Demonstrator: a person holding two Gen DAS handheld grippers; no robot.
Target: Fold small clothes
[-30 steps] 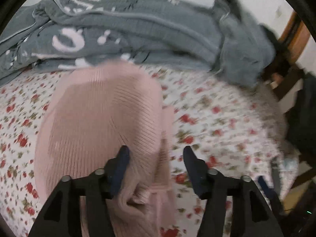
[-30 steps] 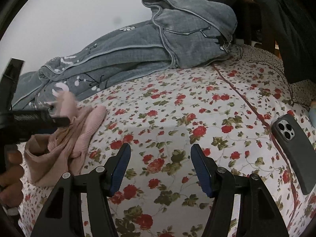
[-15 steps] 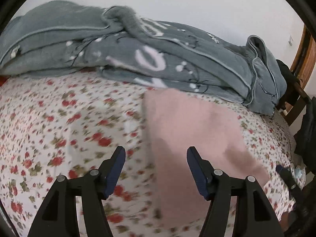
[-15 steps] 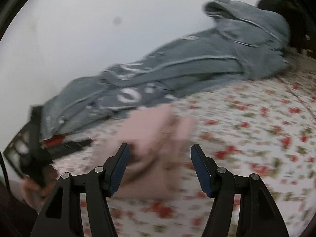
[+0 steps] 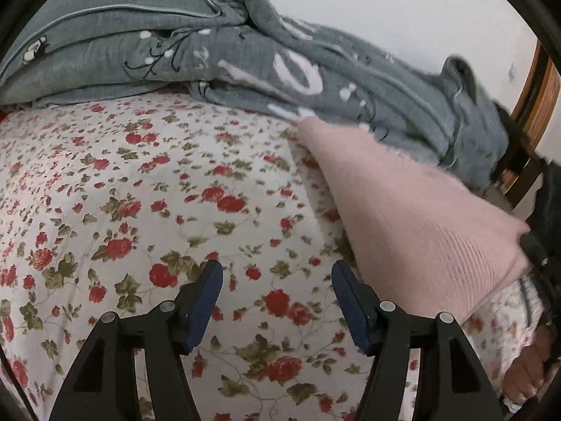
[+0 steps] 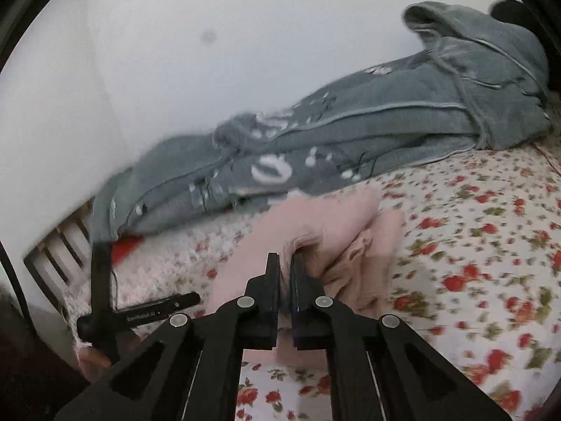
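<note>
1. Left wrist view: your left gripper [image 5: 277,280] hangs wide apart and empty over the floral sheet [image 5: 140,193]. The pink knit garment [image 5: 420,224] lies to its right, near the grey blanket [image 5: 245,52]. It looks soft, light and stretchy; take it by a hem or corner.

2. Right wrist view: your right gripper [image 6: 284,263] is pinched tight onto the pink knit garment [image 6: 315,231], at a bunched edge. Expect it to droop and sag.
</note>
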